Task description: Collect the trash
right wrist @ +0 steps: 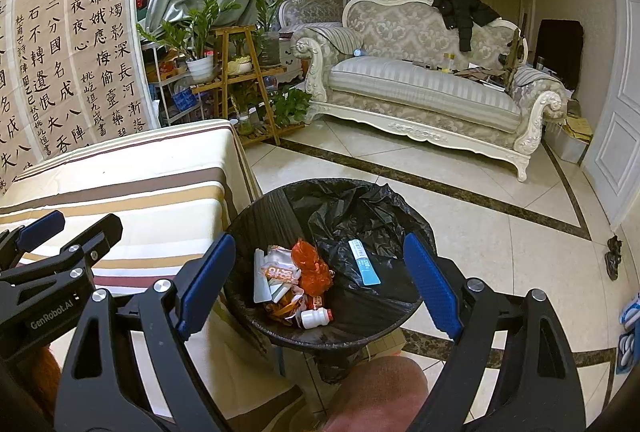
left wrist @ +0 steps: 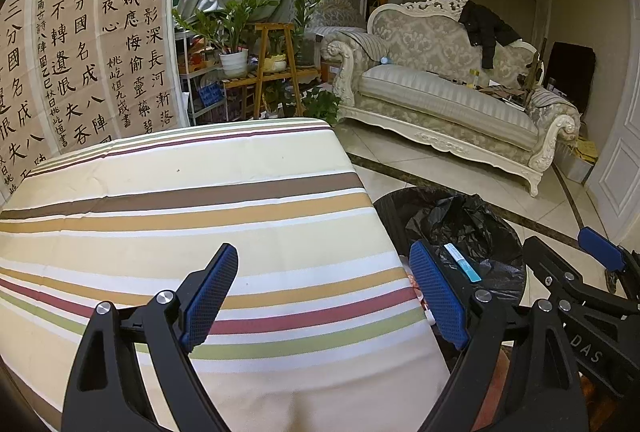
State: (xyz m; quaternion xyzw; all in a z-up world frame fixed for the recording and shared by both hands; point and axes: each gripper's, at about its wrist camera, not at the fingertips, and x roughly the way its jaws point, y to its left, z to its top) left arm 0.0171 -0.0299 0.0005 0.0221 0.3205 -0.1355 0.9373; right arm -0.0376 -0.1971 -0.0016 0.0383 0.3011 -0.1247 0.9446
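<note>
**Trash in the bin, both grippers wide**

Left gripper (left wrist: pixel 324 296) spread wide over the striped counter (left wrist: pixel 180 200) — nothing between its blue pads. Right gripper (right wrist: pixel 316 284) spread wide too, holding nothing, hanging above the trash bin (right wrist: pixel 256 220) on the floor just beside the counter. Inside the black bag (right wrist: pixel 352 216): an orange wrapper (right wrist: pixel 314 266), a small white bottle (right wrist: pixel 316 318), a blue and white tube (right wrist: pixel 363 262) and more wrappers — all piled low in the bin. Sofa (right wrist: pixel 420 84) far behind.
</note>
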